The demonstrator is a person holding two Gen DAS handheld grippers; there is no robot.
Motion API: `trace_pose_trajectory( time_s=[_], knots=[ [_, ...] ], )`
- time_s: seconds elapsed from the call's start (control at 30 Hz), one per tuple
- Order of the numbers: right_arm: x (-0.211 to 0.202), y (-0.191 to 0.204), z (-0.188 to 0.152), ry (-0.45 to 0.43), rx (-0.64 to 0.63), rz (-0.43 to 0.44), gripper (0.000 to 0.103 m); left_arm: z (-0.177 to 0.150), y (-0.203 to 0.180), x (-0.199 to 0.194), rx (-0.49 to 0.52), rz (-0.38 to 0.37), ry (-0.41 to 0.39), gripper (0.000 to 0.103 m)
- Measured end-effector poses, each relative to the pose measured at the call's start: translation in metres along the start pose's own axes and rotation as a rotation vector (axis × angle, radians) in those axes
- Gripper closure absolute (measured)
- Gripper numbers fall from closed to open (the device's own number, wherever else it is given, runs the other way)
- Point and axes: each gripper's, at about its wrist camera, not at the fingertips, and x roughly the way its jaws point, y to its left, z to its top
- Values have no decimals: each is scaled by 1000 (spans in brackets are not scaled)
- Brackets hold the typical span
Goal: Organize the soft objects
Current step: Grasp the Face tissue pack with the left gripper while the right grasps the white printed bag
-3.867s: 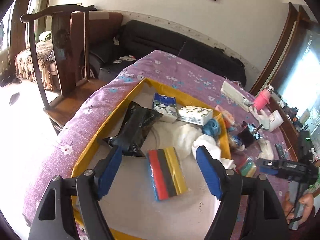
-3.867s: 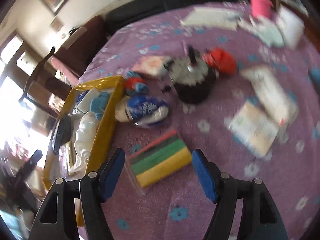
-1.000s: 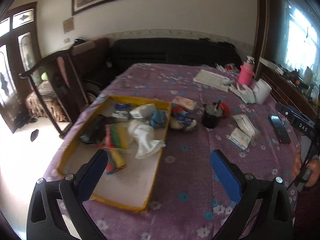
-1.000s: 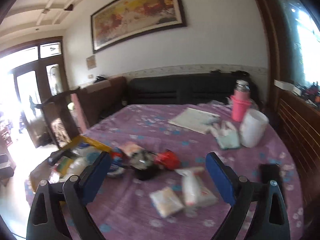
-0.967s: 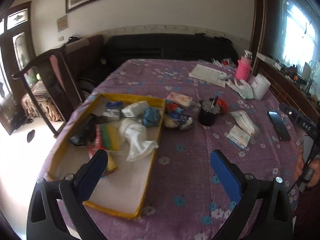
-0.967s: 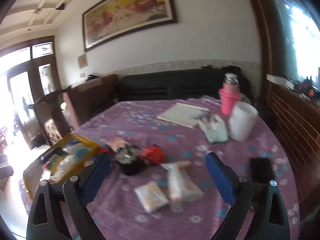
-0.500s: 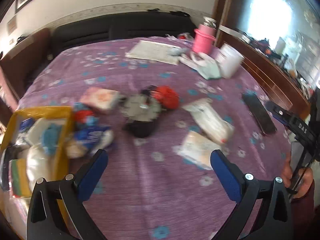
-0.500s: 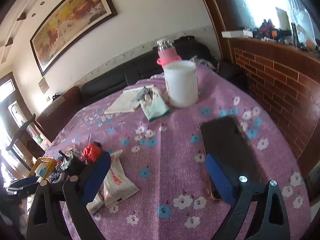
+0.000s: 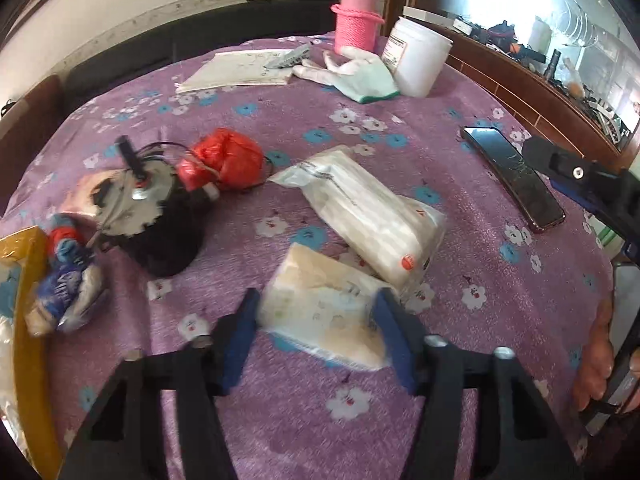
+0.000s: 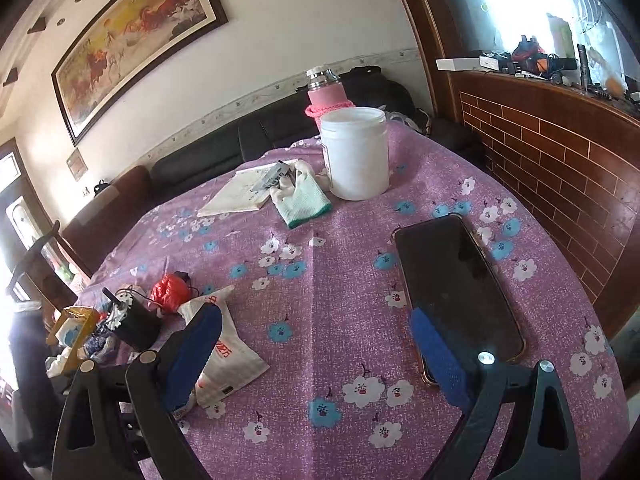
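On the purple flowered tablecloth point(image 9: 460, 152), near its front edge, the left gripper point(image 9: 316, 320) has its jaws half closed either side of the cream tissue pack point(image 9: 324, 308), apparently mid-grasp, so next it likely needs to squeeze, lift and carry toward the yellow tray point(image 9: 30, 280) at the left edge, while the right gripper point(image 10: 316, 344) hovers wide open and empty.

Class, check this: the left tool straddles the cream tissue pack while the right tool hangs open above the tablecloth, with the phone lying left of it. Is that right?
One detail is wrong. In the right wrist view the phone lies to the right of the right tool, not the left. The rest stands: the left tool straddles the cream tissue pack, and the right tool hangs open above the tablecloth.
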Motion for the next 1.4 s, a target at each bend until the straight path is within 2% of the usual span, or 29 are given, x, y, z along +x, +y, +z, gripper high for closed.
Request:
trace_pose_trajectory(
  time_s=[0.03,0.1,0.23,0.4,0.47,0.53,0.6,0.63,0.67,0.7,0.73,0.8,0.97,1.1,1.13,1.2,1.23,1.27,1.33,1.4],
  knots=[
    [1,-1,0,3,-1,-5,6,-1,5,-6,-12,-21,-3,76],
    [3,-1,-2,12,-6,-18,6,-4,16,-16,-48,-76,2,83],
    [9,4,0,67,-17,-1,6,-18,35,-42,-72,-110,-16,87],
    [37,36,9,245,-107,29,6,-27,53,-53,-92,-141,-16,87],
    [51,62,8,278,-228,-14,6,-32,57,-54,-96,-145,-3,79],
    [66,84,5,300,-330,-44,8,-37,60,-54,-106,-143,10,41],
    [80,100,0,335,-390,-79,22,-42,60,-54,-104,-124,10,31],
    [87,104,-3,354,-410,-89,26,-43,60,-53,-98,-115,16,31],
    [94,108,-7,376,-423,-89,37,-42,60,-51,-93,-113,23,31],
    [100,110,-12,402,-423,-75,44,-40,59,-49,-88,-112,28,30],
    [102,111,-14,408,-413,-73,45,-38,58,-46,-84,-108,30,28],
    [95,108,-11,402,-375,-56,58,-31,52,-40,-65,-94,31,23],
    [58,82,-7,378,-294,-51,59,-16,25,-17,25,-32,39,19],
    [22,58,-11,357,-253,-31,59,-17,0,6,115,13,75,12],
    [16,55,-11,352,-246,-25,59,-20,-2,6,104,0,43,13],
    [2,47,-12,342,-225,-13,59,-23,-4,7,101,-14,42,16],
    [-3,45,-13,335,-218,-7,59,-24,-4,5,100,-18,43,33],
    [-4,45,-13,330,-214,-3,59,-24,-4,1,100,-28,39,41],
    [-13,44,-14,321,-204,12,59,-25,2,-7,63,-88,59,41],
    [-18,46,-14,313,-202,28,59,-30,6,-18,51,-91,36,41]
  ],
)
